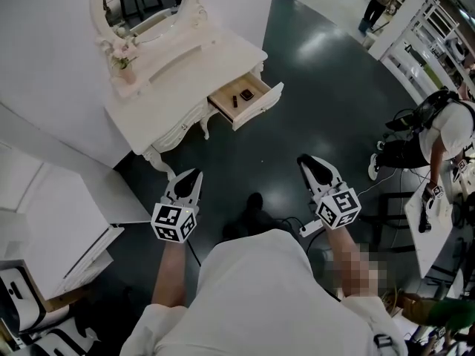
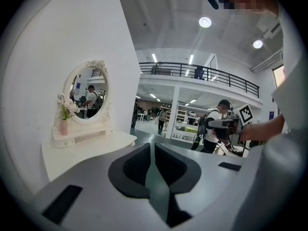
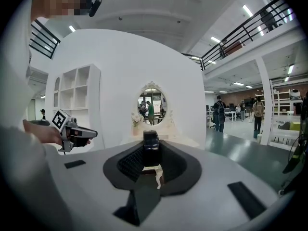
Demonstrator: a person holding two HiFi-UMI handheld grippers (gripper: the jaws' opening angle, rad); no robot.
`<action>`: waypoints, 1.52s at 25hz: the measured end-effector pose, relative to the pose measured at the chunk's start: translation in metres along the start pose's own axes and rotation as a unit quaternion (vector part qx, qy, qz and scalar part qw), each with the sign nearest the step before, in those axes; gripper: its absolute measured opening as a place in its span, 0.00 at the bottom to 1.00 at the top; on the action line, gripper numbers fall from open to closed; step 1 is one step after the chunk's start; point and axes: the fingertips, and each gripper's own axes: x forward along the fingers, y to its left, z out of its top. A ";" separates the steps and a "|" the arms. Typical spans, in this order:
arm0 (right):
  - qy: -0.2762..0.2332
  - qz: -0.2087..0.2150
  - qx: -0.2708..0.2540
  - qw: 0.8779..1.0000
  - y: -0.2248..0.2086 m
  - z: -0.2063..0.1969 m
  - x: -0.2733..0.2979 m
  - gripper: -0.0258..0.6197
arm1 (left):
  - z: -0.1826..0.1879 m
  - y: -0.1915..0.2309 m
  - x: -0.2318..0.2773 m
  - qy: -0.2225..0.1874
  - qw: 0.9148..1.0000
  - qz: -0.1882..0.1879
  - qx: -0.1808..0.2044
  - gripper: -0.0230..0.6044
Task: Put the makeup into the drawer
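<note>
A white vanity table (image 1: 159, 106) stands ahead of me at the upper left, and its drawer (image 1: 256, 102) is pulled out. A dark compact (image 1: 246, 94) and a thin dark stick (image 1: 234, 101) lie inside the drawer. My right gripper (image 1: 307, 162) is held well back from the drawer over the dark floor, shut on a small black makeup case (image 3: 151, 146) that stands upright between its pads. My left gripper (image 1: 191, 176) hovers near the vanity's leg, shut with nothing in it (image 2: 151, 153). Both point toward the vanity (image 3: 151, 129).
An oval mirror (image 1: 145, 6) and a pink vase of flowers (image 1: 125, 71) sit on the vanity top. White shelving (image 1: 52, 221) stands at the lower left. A person with a backpack (image 1: 445, 128) bends beside a white table (image 1: 438, 232) at the right. Cables lie on the floor.
</note>
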 end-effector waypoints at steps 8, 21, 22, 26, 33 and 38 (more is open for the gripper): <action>0.002 0.012 0.007 1.000 -0.031 0.000 0.044 0.17 | 0.005 0.021 0.038 0.010 1.000 0.015 -0.004 0.10; 0.011 0.067 -0.017 0.998 -0.103 0.019 0.140 0.17 | 0.034 0.050 0.135 0.025 0.999 0.047 -0.011 0.10; 0.011 0.072 -0.017 0.997 -0.108 0.021 0.147 0.17 | 0.037 0.052 0.141 0.026 0.998 0.051 -0.012 0.10; 0.011 0.090 -0.018 0.996 -0.129 0.027 0.171 0.17 | 0.046 0.058 0.164 0.027 0.997 0.068 -0.012 0.10; 0.015 0.118 -0.014 0.993 -0.161 0.025 0.210 0.17 | 0.050 0.065 0.197 0.031 0.995 0.096 -0.014 0.10; 0.021 0.137 -0.013 0.990 -0.169 0.026 0.226 0.17 | 0.056 0.067 0.207 0.029 0.993 0.110 -0.017 0.10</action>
